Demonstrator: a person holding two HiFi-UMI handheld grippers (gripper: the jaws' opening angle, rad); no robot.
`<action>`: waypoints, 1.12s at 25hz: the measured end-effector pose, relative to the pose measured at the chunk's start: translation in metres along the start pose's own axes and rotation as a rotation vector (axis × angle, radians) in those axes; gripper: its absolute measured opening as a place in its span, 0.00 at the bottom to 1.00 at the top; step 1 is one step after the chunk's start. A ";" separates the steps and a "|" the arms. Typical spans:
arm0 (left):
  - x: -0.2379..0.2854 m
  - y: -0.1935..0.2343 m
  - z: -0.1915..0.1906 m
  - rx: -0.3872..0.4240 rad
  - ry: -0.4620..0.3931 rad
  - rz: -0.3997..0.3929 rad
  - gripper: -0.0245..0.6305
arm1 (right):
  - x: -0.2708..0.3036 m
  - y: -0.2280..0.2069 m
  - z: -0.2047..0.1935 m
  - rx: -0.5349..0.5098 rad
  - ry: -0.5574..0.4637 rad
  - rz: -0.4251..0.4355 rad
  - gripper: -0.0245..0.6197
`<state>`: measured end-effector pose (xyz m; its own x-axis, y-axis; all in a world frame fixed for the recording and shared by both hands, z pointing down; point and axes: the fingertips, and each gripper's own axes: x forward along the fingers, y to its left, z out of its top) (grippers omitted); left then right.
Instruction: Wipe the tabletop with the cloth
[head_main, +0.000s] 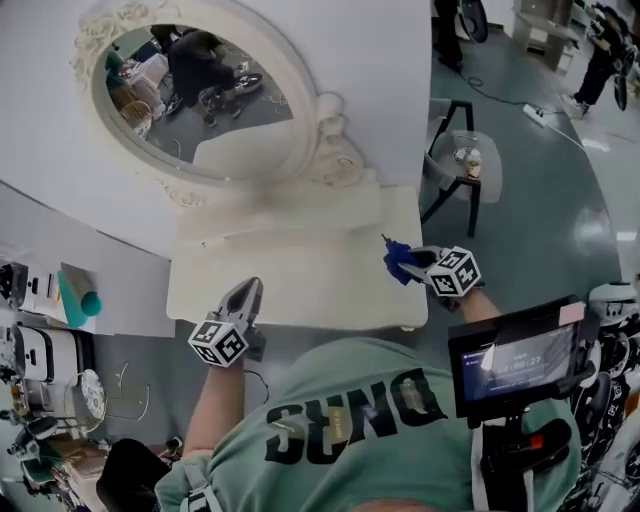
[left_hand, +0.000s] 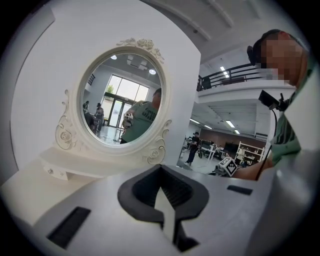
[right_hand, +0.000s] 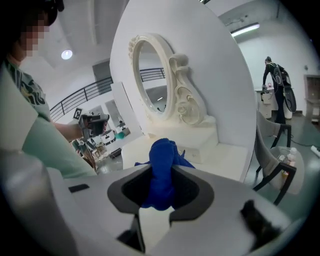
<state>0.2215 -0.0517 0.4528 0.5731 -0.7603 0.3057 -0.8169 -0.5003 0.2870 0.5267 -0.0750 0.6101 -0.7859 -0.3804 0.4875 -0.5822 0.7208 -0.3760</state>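
Right gripper (head_main: 408, 264) has its jaws clamped on the blue cloth (head_main: 397, 262) — bunched up, sticking out past the tips. It sits over the right side of the white tabletop (head_main: 300, 285), close to the near edge. Can't tell if the cloth touches the surface. Left gripper (head_main: 248, 292) is at the near left edge of the tabletop, jaws pressed together, nothing between them. Oval mirror (head_main: 200, 100) stands at the far side — the left gripper view faces it.
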 end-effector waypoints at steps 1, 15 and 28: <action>-0.004 0.003 0.004 0.005 -0.010 -0.002 0.04 | 0.002 0.006 0.006 0.019 -0.027 0.000 0.21; -0.062 0.134 0.056 0.024 -0.122 -0.153 0.04 | 0.069 0.110 0.128 0.095 -0.270 -0.146 0.21; -0.113 0.183 0.087 0.056 -0.165 -0.211 0.04 | 0.076 0.183 0.207 0.010 -0.354 -0.289 0.20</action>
<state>0.0019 -0.0937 0.3918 0.7164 -0.6917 0.0914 -0.6855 -0.6735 0.2766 0.3174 -0.0921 0.4148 -0.6129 -0.7409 0.2748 -0.7885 0.5511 -0.2729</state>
